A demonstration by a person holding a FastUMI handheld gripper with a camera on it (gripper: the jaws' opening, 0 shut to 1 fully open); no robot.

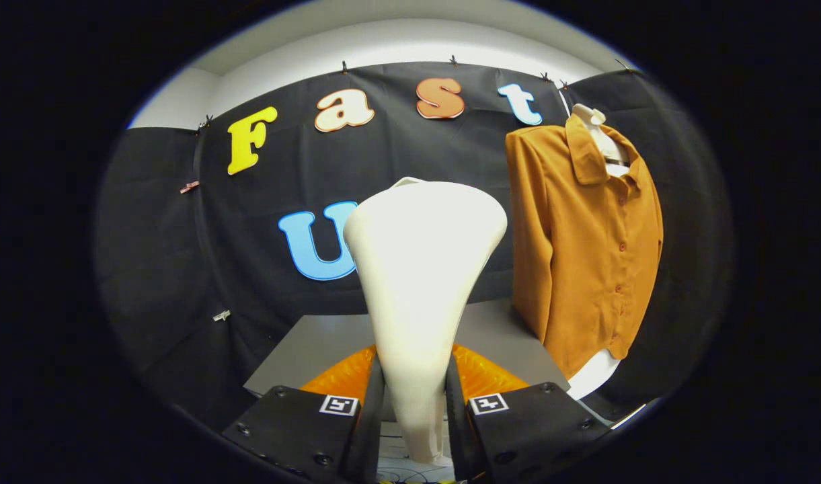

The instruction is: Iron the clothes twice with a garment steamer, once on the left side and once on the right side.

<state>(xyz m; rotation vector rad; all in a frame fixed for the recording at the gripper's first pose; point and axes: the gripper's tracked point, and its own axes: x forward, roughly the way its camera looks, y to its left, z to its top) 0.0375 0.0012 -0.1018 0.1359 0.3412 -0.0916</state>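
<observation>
Gripper view: one claw, its two fingers closed on the narrow neck of one white steamer; both fingers press its sides. The steamer's wide head rises upright beyond the fingers. One square coded marker sits on each finger, two in all; no readable writing on them. One translucent orange part shows behind the steamer's neck on both sides, just above the fingers. One shirt, mustard-orange, hangs on a white form to the right of the steamer, apart from it, buttoned; five buttons can be counted. One grey counter lies beyond the fingers. No brand or label legible.
</observation>
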